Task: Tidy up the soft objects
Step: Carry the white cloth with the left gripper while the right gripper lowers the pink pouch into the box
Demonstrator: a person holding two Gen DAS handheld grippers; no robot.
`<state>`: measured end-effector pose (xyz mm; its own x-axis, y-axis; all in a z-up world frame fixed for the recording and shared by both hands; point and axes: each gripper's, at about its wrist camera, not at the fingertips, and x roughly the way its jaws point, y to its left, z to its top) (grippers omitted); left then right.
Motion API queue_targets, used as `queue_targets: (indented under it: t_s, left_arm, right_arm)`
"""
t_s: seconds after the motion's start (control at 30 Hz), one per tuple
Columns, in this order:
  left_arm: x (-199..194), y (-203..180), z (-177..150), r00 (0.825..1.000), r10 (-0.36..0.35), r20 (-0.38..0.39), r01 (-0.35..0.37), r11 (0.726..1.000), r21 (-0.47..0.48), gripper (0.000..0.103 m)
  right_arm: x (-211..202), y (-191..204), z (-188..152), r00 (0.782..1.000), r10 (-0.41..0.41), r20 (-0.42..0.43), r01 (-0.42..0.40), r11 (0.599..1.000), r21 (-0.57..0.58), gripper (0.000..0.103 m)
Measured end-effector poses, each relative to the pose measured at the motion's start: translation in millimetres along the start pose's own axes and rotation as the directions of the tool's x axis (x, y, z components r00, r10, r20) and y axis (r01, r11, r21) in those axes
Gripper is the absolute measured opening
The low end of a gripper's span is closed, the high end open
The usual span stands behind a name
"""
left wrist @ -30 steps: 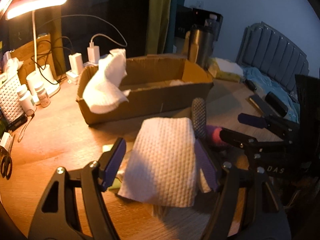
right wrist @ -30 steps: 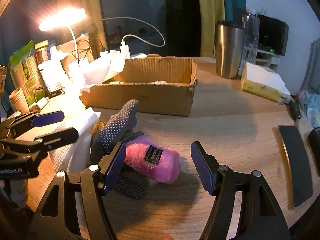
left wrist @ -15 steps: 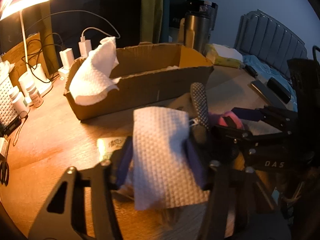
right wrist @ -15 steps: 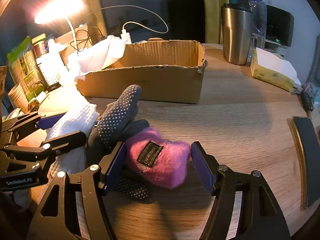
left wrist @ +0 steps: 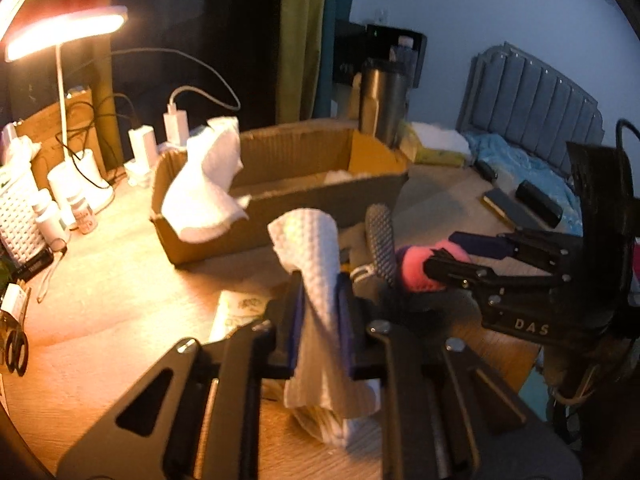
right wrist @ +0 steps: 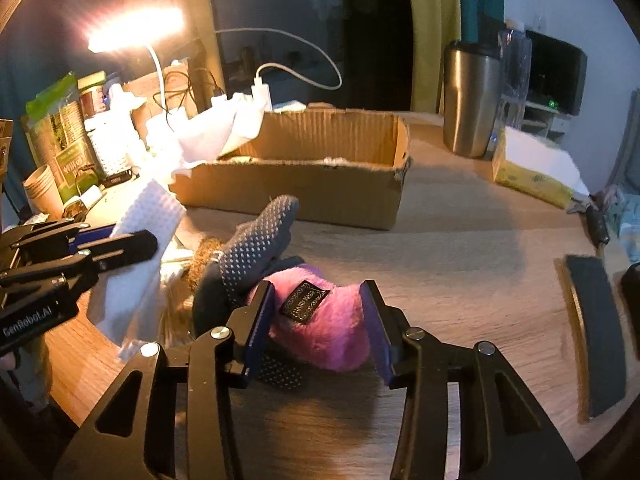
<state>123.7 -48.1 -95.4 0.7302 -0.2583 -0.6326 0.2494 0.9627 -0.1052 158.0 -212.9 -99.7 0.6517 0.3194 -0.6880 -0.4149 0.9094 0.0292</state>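
My left gripper (left wrist: pixel 322 320) is shut on a white waffle-textured cloth (left wrist: pixel 316 264), which sticks up and hangs down between the jaws; it also shows in the right wrist view (right wrist: pixel 140 248). My right gripper (right wrist: pixel 316 324) is shut on a pink fluffy pouch (right wrist: pixel 324 320) with a black label, resting on the wooden table (right wrist: pixel 460 260). A grey dotted glove (right wrist: pixel 256 248) lies against the pouch, one finger upright. An open cardboard box (right wrist: pixel 312 168) stands behind, with a white cloth (left wrist: pixel 204 188) draped over its left end.
A lit desk lamp (left wrist: pixel 60 36), chargers, cables and small bottles crowd the back left. A steel tumbler (right wrist: pixel 470 96) and a yellow tissue pack (right wrist: pixel 532 168) stand at the back right. Dark flat objects (right wrist: pixel 596 332) lie at the table's right edge.
Both grippers have closed: the left onto the white cloth, bunching it, the right onto the pink pouch. The left gripper has lifted a little with the cloth.
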Motion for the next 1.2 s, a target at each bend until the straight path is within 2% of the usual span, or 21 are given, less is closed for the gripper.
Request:
queue_targets:
  t_s: [0.57, 1.2]
  left_arm:
    - [-48.5, 15.2, 26.7, 0.991, 0.015, 0.133, -0.011, 1.000, -0.027, 0.016]
    - [-68.2, 40.6, 75.4, 0.967, 0.073, 0.244, -0.065, 0.997, -0.041, 0.016]
  right_arm:
    - [-39.6, -0.3, 25.3, 0.993, -0.048, 0.106, 0.049, 0.999, -0.011, 0.046]
    - [-39.1, -9.1, 67.5, 0.984, -0.045, 0.175, 0.050, 0.999, -0.022, 0.046]
